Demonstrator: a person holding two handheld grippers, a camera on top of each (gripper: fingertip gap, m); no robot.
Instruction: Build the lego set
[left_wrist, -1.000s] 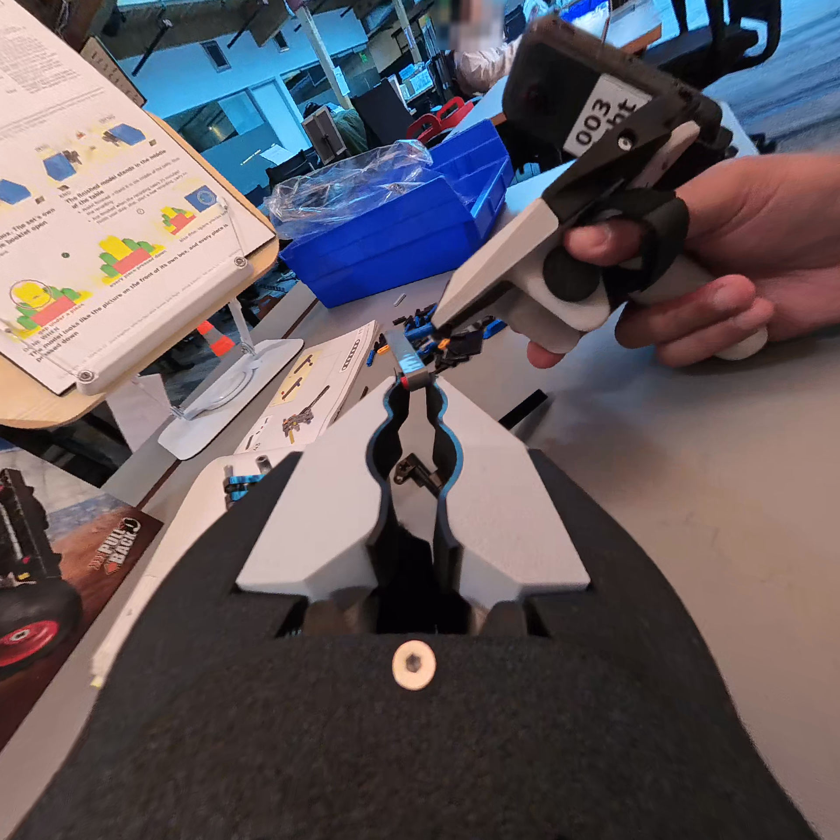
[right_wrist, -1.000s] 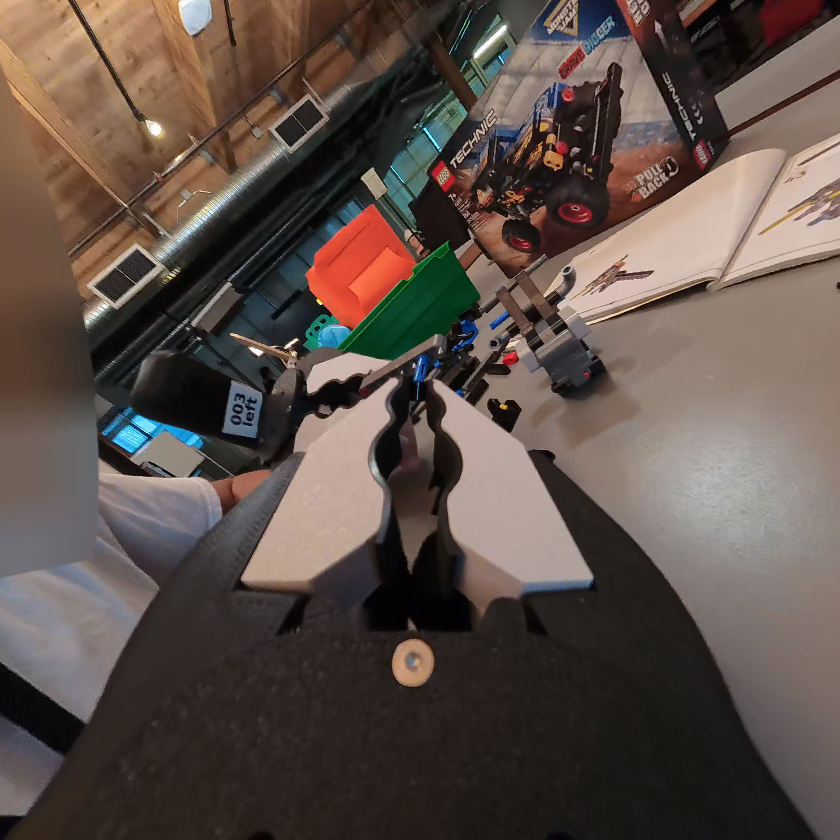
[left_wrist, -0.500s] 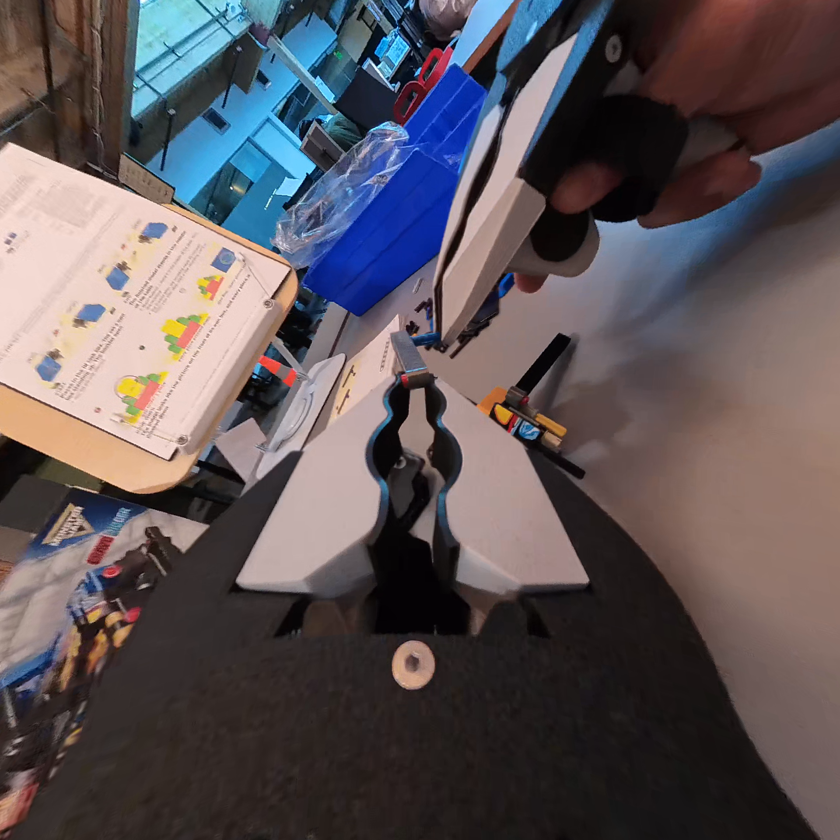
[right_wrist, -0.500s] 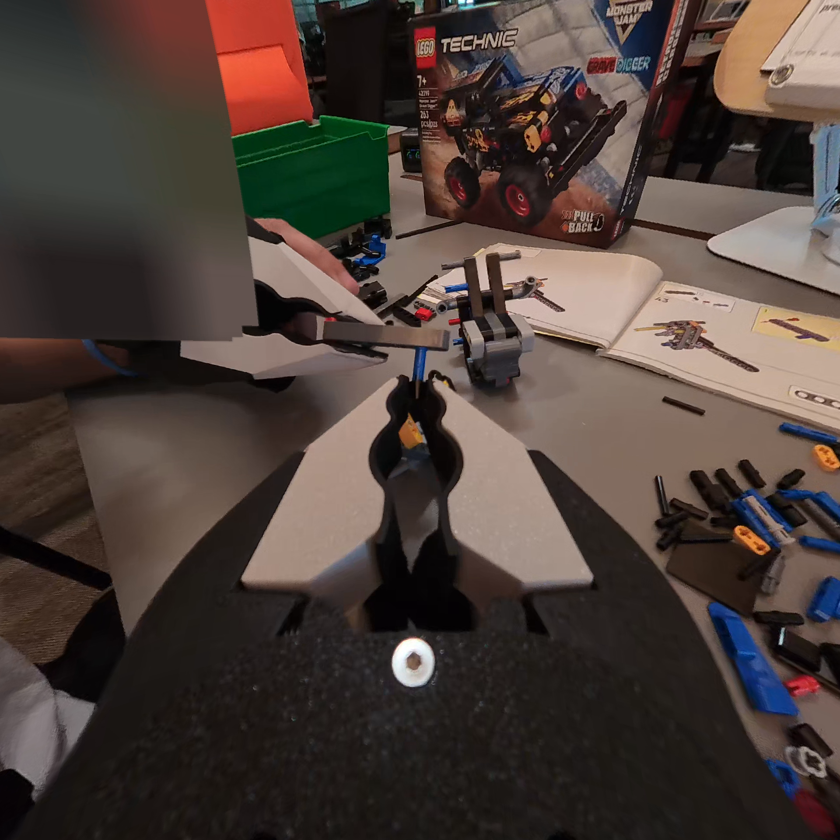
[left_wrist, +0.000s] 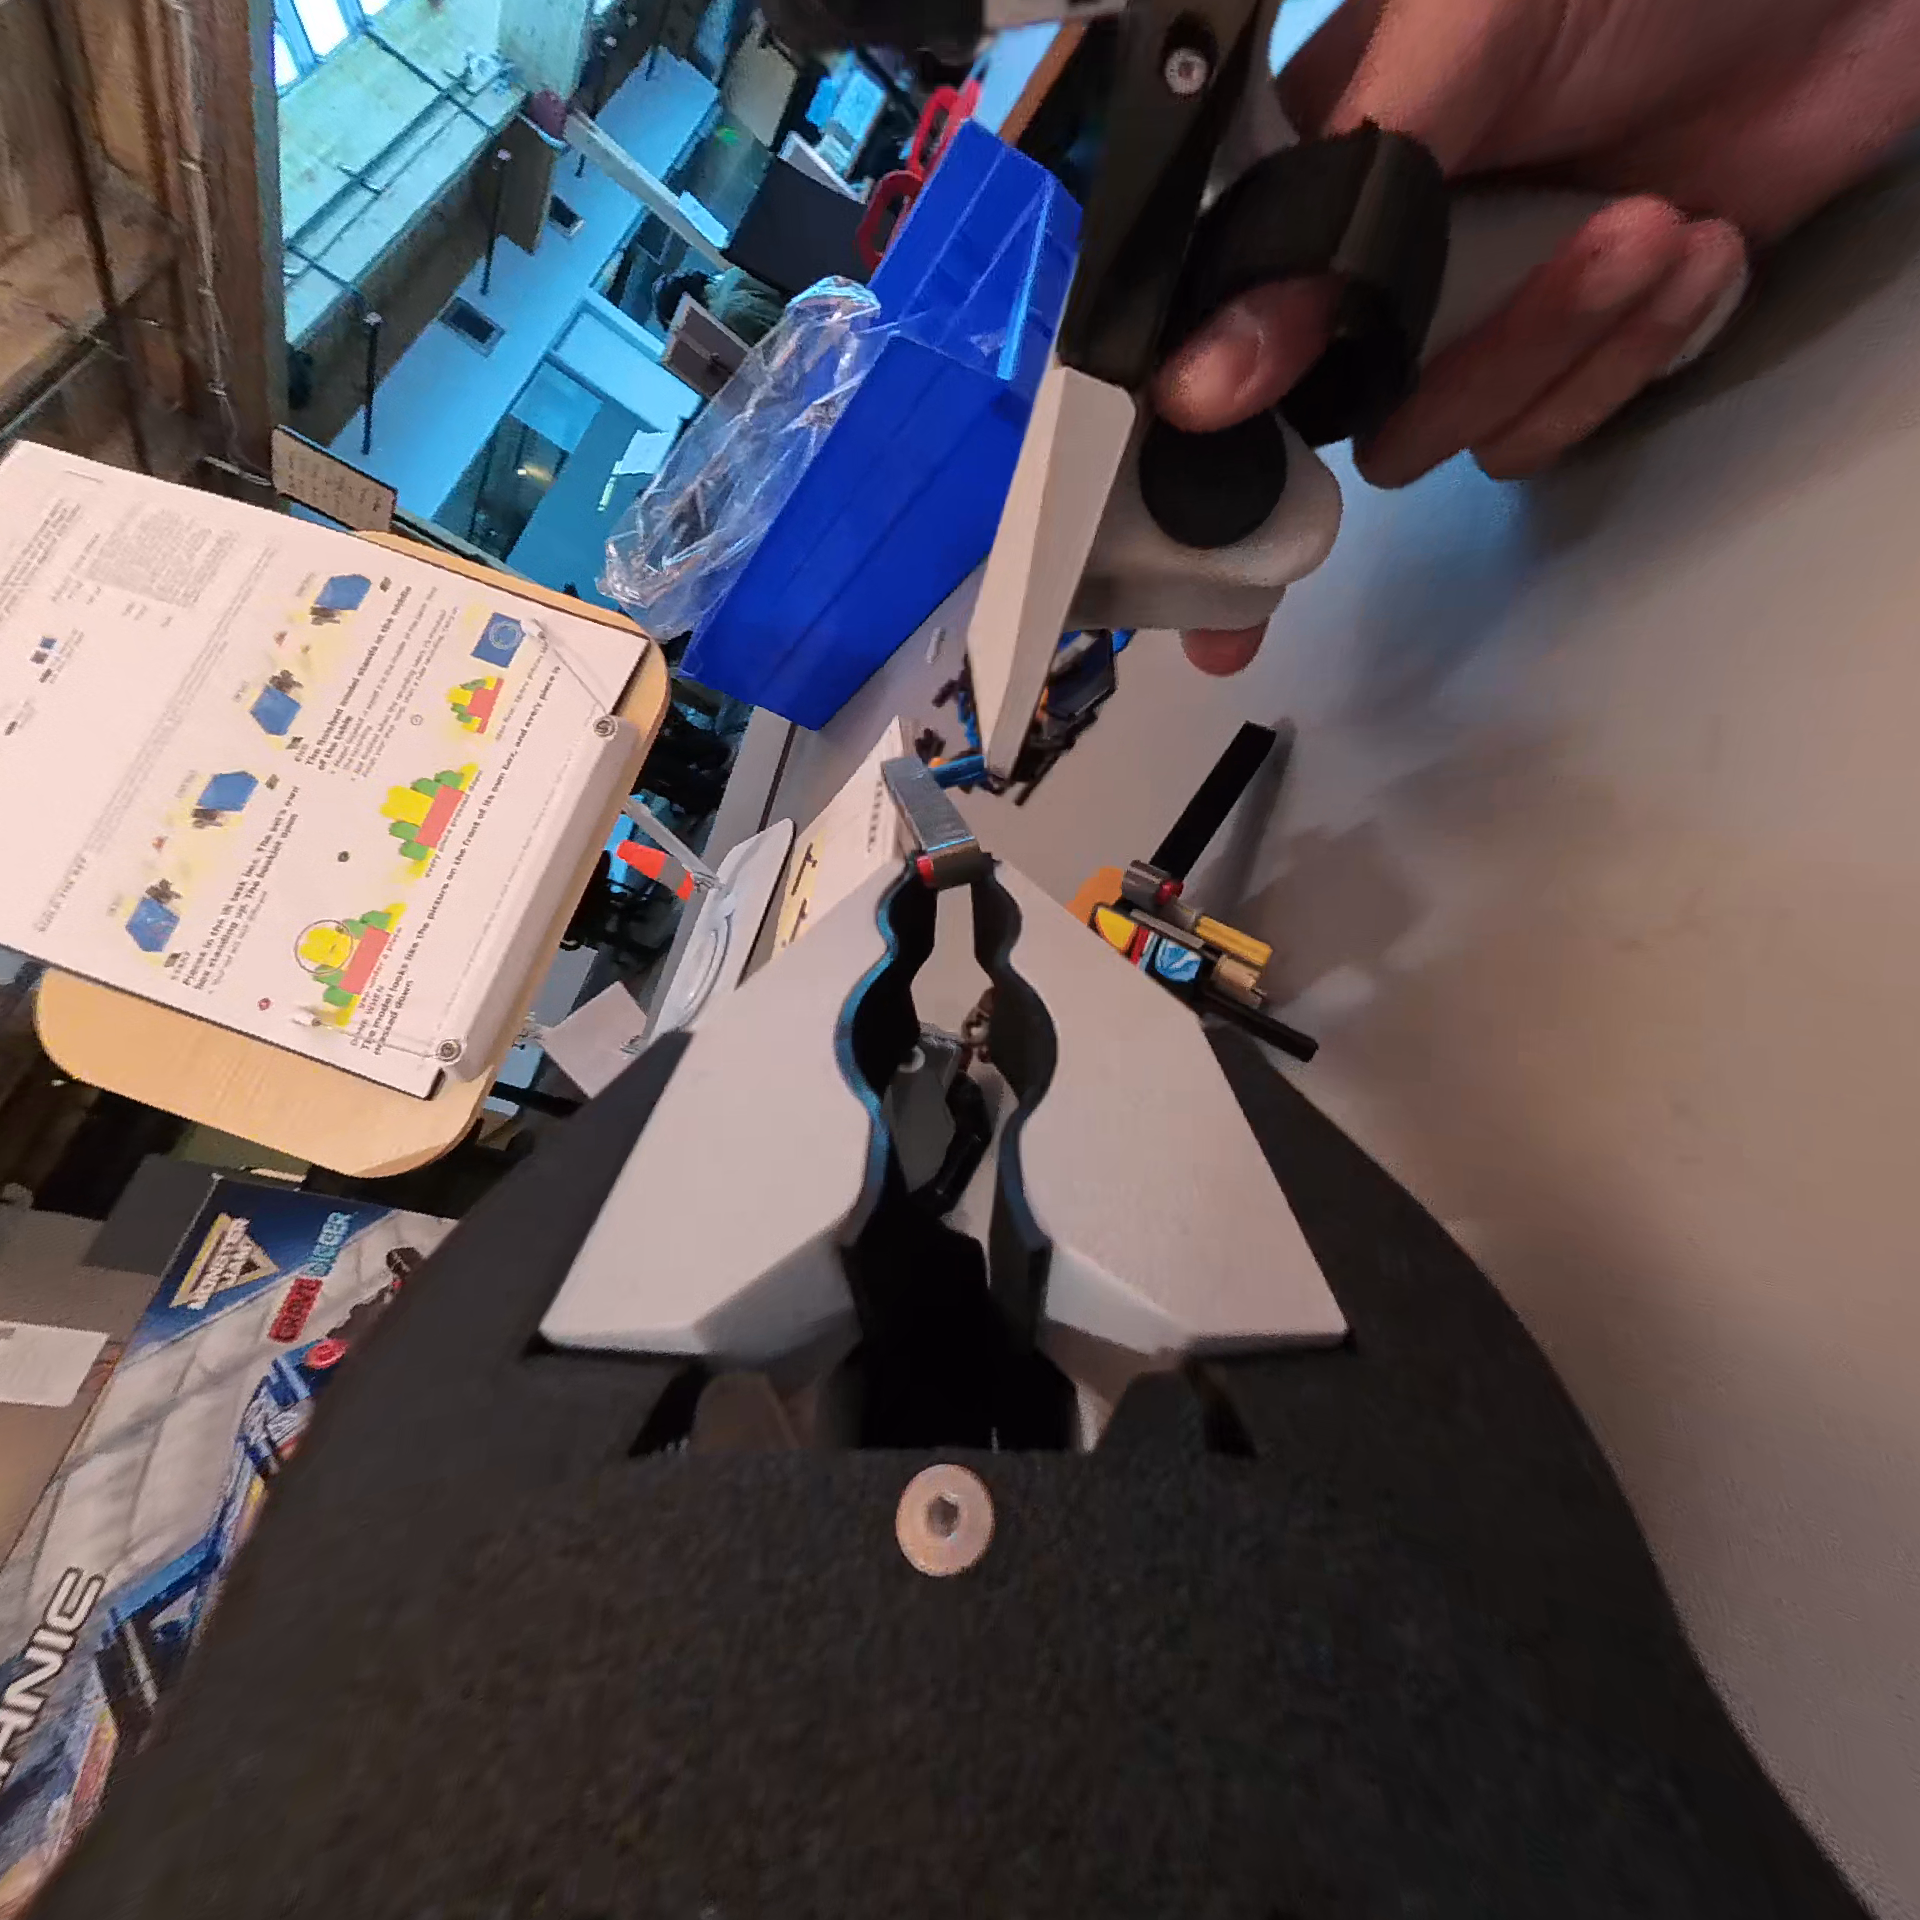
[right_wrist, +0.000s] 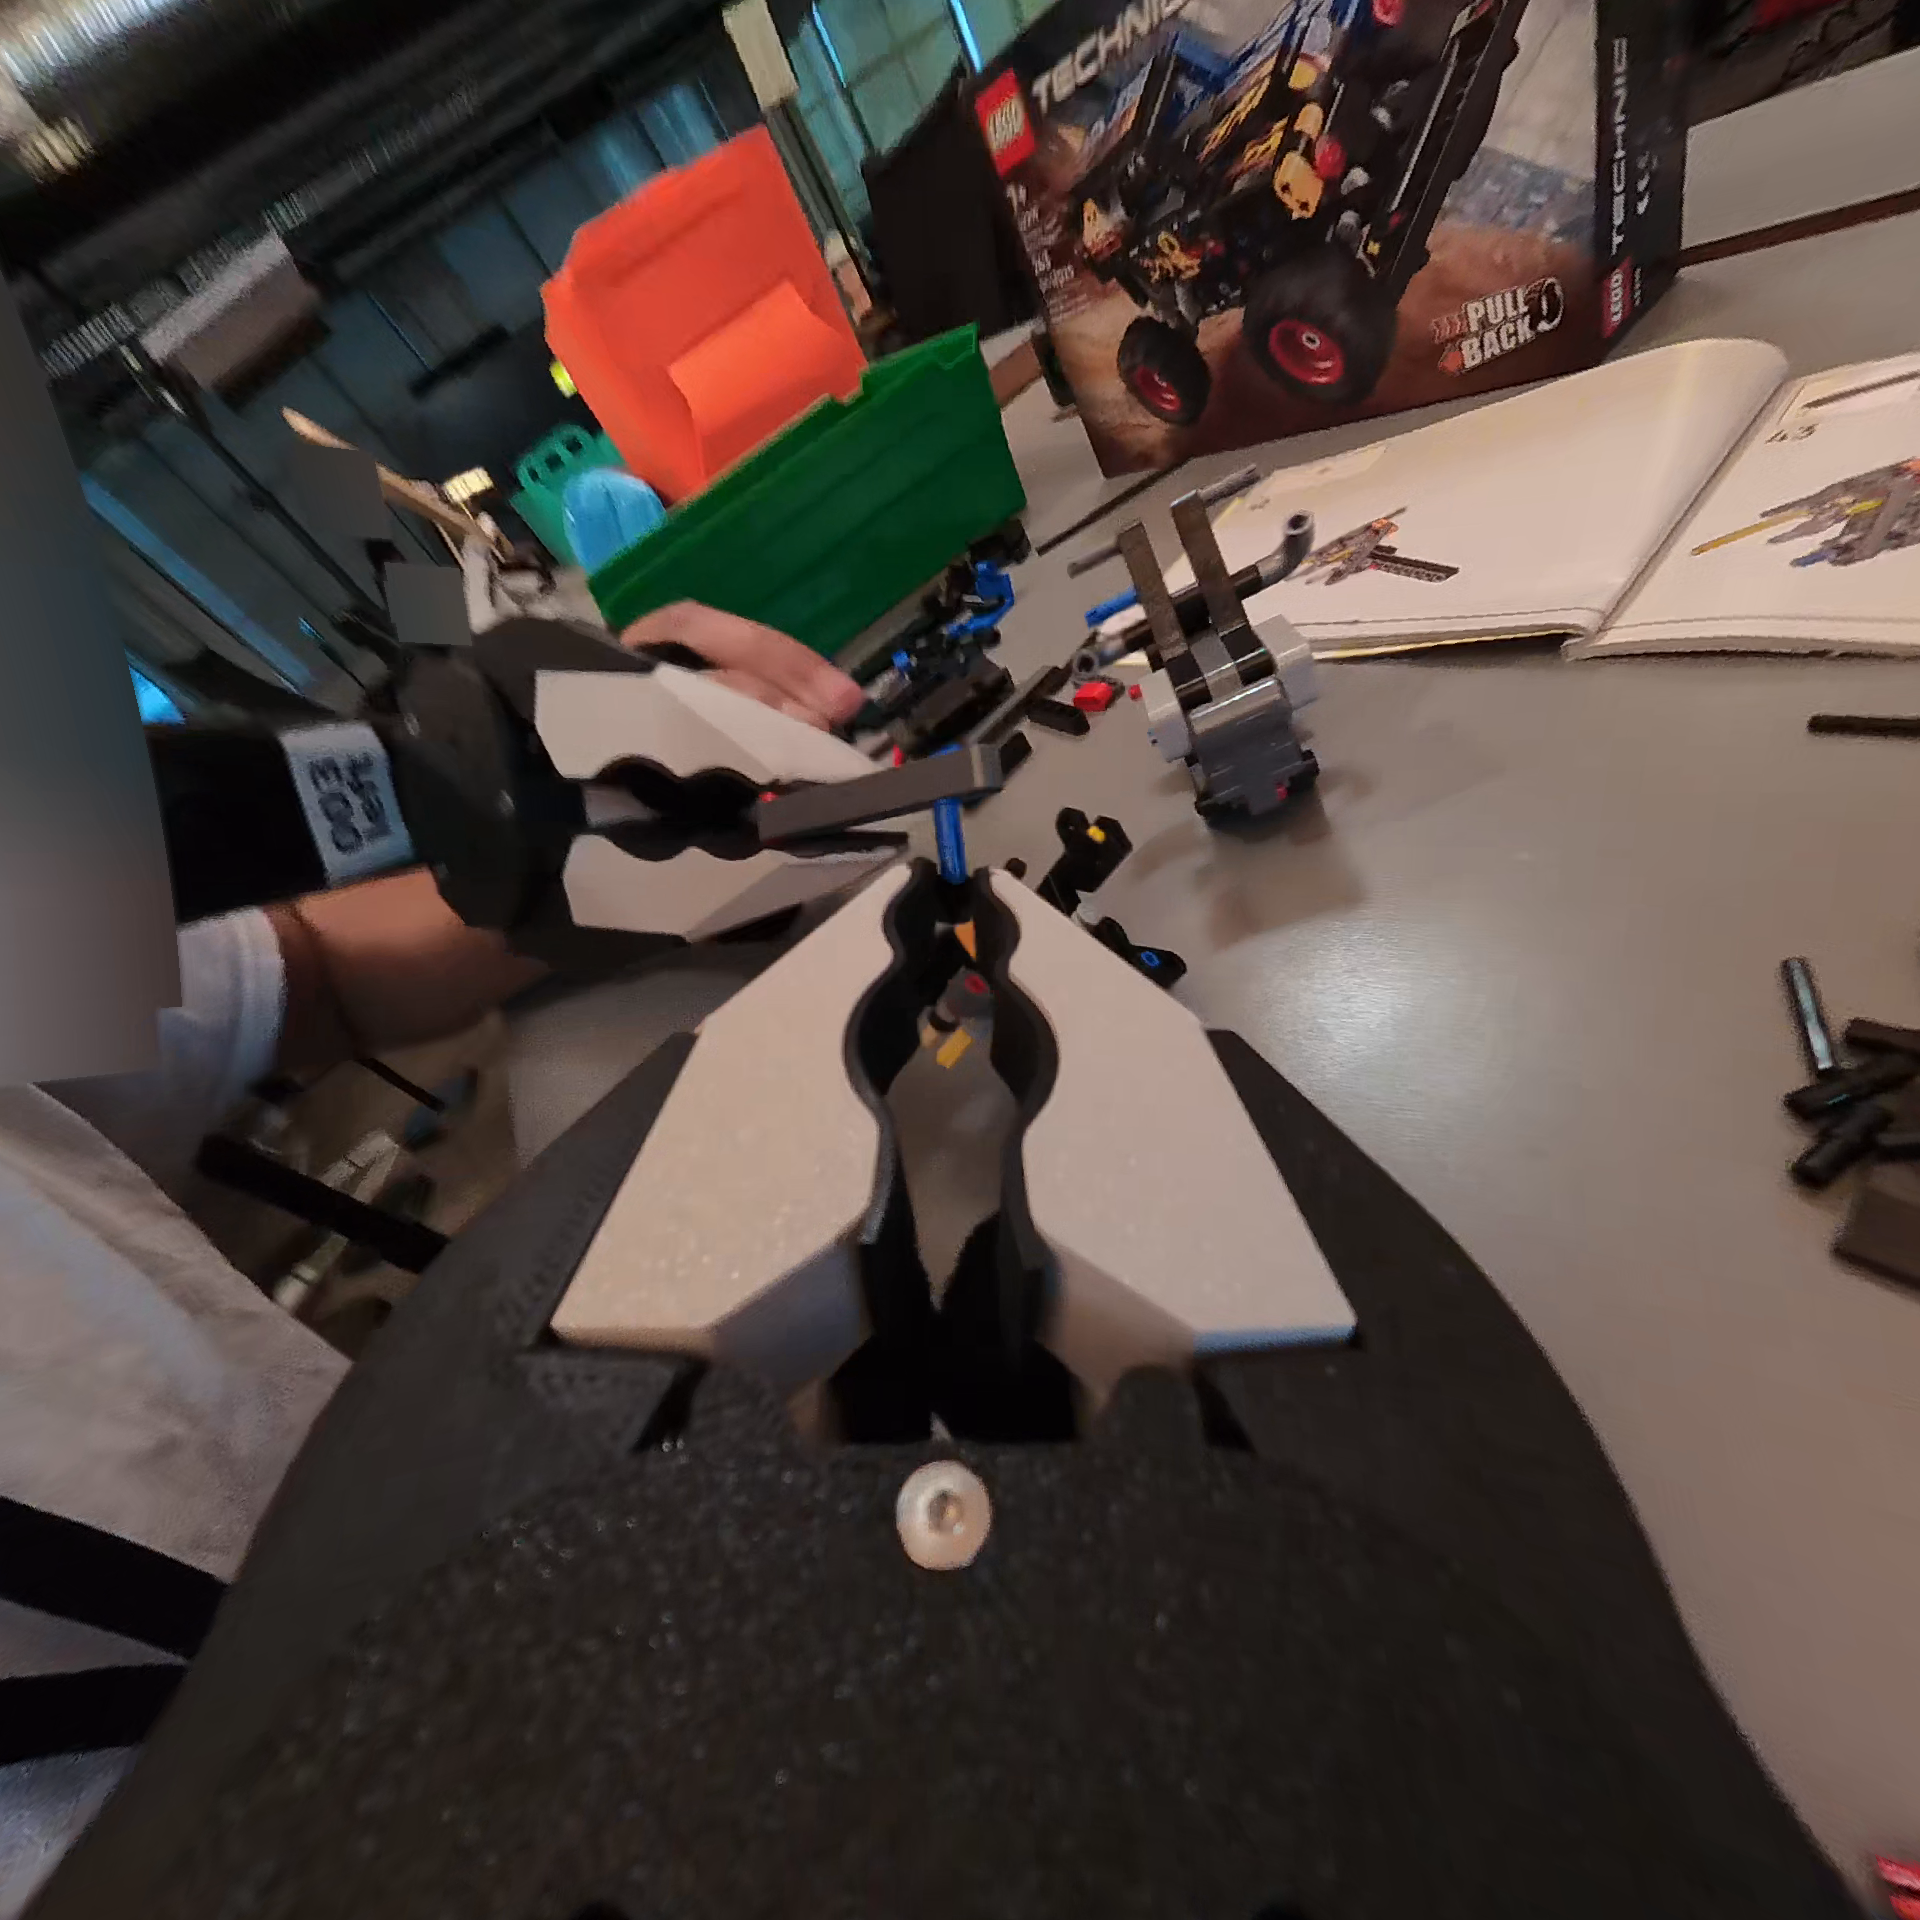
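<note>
My left gripper (left_wrist: 948, 883) is shut on a dark grey beam (left_wrist: 925, 816) with a red pin at its held end. The beam sticks out ahead of the tips. My right gripper (right_wrist: 948, 883) is shut on a thin blue pin (right_wrist: 945, 831) that points up and meets the far end of the beam (right_wrist: 883, 795). The left gripper (right_wrist: 883, 821) reaches in from the left in the right wrist view. The right gripper (left_wrist: 1003, 764), held by a hand, comes down from the top in the left wrist view. A grey and black part-built model (right_wrist: 1221, 686) stands on the table behind.
An open instruction booklet (right_wrist: 1558, 540) and the set box (right_wrist: 1351, 208) lie at the back right. A green bin (right_wrist: 831, 520) and loose parts (right_wrist: 956, 665) are behind the grippers. Black pins (right_wrist: 1849, 1101) lie to the right. A blue bin (left_wrist: 914, 468), a sheet stand (left_wrist: 312, 748) and a small multicoloured assembly (left_wrist: 1174, 935) show in the left wrist view. Only a small space, under 4 cm, lies between the two pairs of fingers.
Both grippers have turned and closed in on each other. The right gripper's blue pin has come up against the far end of the beam that the left gripper holds.
</note>
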